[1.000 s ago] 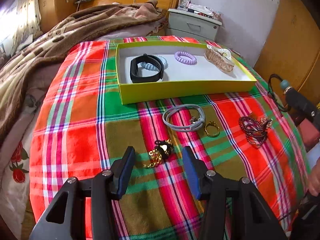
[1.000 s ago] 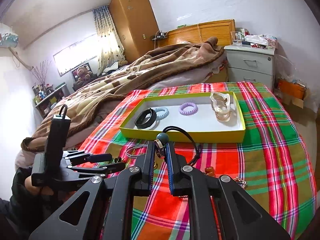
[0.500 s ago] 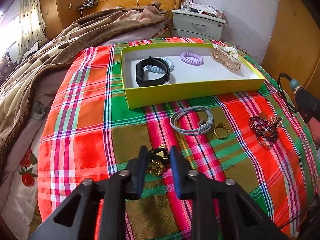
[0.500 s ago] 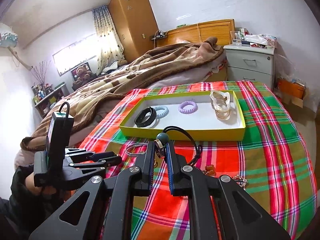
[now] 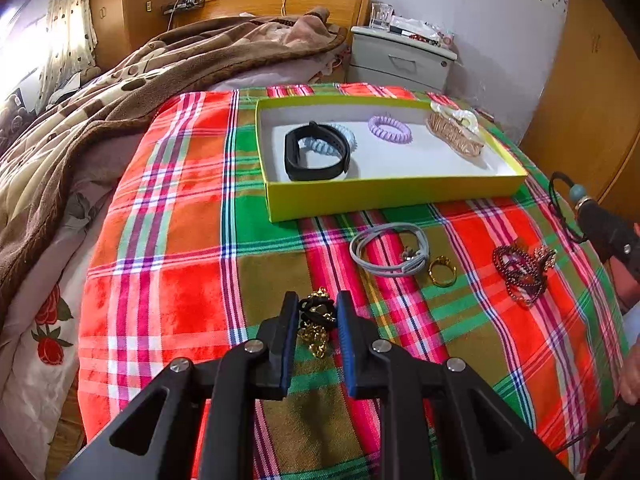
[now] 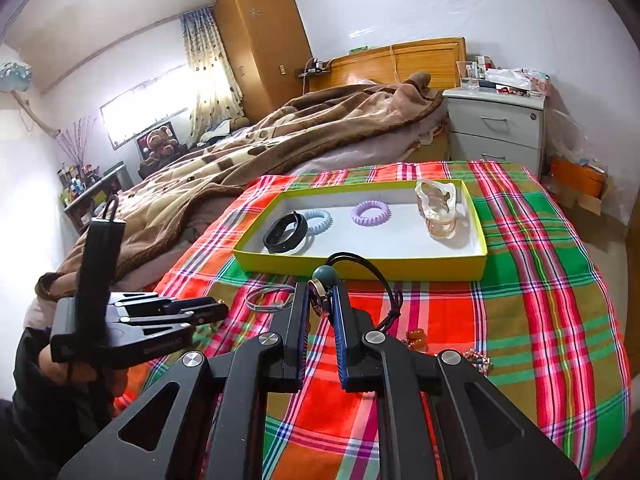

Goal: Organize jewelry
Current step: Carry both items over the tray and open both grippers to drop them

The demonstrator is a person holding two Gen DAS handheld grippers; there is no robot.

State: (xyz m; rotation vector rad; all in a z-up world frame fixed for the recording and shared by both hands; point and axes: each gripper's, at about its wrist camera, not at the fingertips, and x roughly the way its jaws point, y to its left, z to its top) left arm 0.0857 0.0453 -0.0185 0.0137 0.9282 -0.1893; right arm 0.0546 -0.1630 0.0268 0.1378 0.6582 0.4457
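Observation:
My left gripper (image 5: 317,305) is shut on a gold chain with a black tie (image 5: 316,319), held just above the plaid cloth. My right gripper (image 6: 320,295) is shut on a black cord bracelet with a teal bead (image 6: 322,274), held in the air in front of the yellow-green box (image 6: 360,261). The box (image 5: 392,194) holds a black band (image 5: 316,156), a pale blue coil tie (image 5: 320,145), a purple coil tie (image 5: 389,129) and a clear hair claw (image 5: 454,130). On the cloth lie a grey cord bracelet (image 5: 390,249), a gold ring (image 5: 441,272) and a dark red bead bracelet (image 5: 520,270).
The plaid cloth (image 5: 168,240) covers the bed end. A brown blanket (image 5: 100,92) lies heaped to the left. A grey nightstand (image 5: 400,60) stands behind the box. The right gripper's tip (image 5: 604,228) enters at the right edge. Amber beads (image 6: 416,338) lie by the right gripper.
My left gripper has closed on the gold chain and lifted it a little off the cloth. The right gripper has stayed still with its bracelet.

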